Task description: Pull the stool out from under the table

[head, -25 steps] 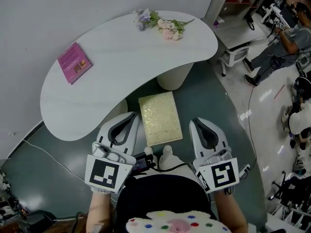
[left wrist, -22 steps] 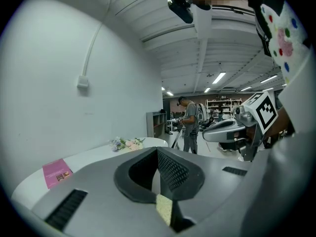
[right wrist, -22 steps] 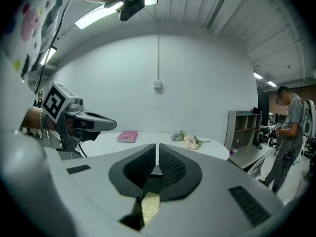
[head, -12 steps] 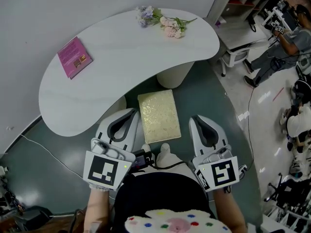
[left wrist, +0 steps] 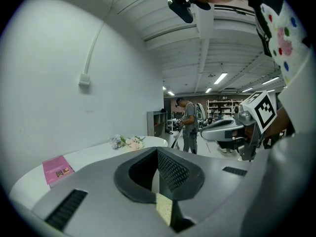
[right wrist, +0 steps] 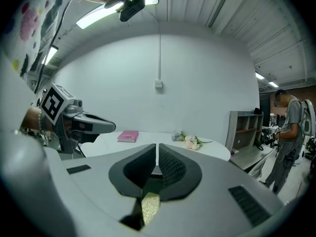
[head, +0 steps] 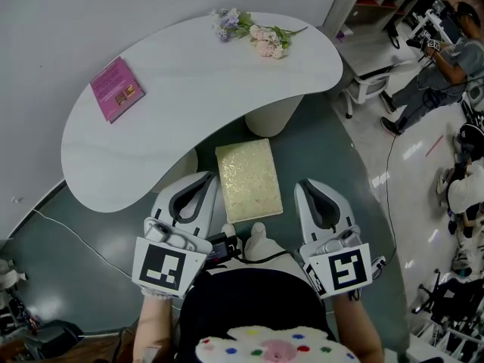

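We are standing at the white table (head: 189,89) with the stool (head: 248,180) on the floor right in front of us, and we are judging the pull as largely made. Nearly all of its cream, patterned square seat is showing clear of the tabletop. Only its far edge is lying at, or perhaps just under, the table's curved rim, between the two pale table legs. We are holding the left gripper (head: 203,181) just beside the seat's left side and the right gripper (head: 308,189) near its right side, with a strip of green floor showing between. The stool is sitting between the two tools, and neither appears to be touching it. Both claws are pressed together on nothing: in each gripper view the ribbed pads are meeting in a thin line, and only a sliver of the seat's pattern is showing below them. What we are reckoning as left is small. If the stool is meant to be standing fully free of the table, it is needing a short further draw towards us, with a claw opened onto the seat's edge first; otherwise the job is looking finished. The pink book (head: 116,89) and the flowers (head: 253,35) are lying on the tabletop, well apart from the stool.
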Motion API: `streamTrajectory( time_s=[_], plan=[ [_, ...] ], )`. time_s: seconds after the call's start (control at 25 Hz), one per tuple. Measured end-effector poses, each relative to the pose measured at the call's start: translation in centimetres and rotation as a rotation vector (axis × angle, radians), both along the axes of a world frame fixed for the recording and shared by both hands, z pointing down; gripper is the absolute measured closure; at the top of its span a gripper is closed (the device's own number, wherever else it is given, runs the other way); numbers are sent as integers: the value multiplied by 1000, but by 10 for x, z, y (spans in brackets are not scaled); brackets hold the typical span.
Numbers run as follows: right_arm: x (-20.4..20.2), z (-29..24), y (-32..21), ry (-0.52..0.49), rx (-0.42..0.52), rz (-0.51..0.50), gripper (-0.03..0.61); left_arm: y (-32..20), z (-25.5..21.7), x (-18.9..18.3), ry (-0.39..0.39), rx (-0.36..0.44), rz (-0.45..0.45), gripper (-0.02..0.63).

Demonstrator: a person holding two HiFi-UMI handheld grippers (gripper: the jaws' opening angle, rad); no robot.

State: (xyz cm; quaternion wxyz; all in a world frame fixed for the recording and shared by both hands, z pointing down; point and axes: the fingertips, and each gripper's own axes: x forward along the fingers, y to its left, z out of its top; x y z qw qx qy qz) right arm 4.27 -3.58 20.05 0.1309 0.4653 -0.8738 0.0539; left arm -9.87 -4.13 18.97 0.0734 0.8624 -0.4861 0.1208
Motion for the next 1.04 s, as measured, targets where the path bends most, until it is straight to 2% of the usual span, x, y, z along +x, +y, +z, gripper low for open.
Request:
streamTrajectory(
  time_s=[1.04],
  plan=[
    [-3,6,5,23,-5,-2,535,3,3,-6,-2,-1,-6,597]
  ],
)
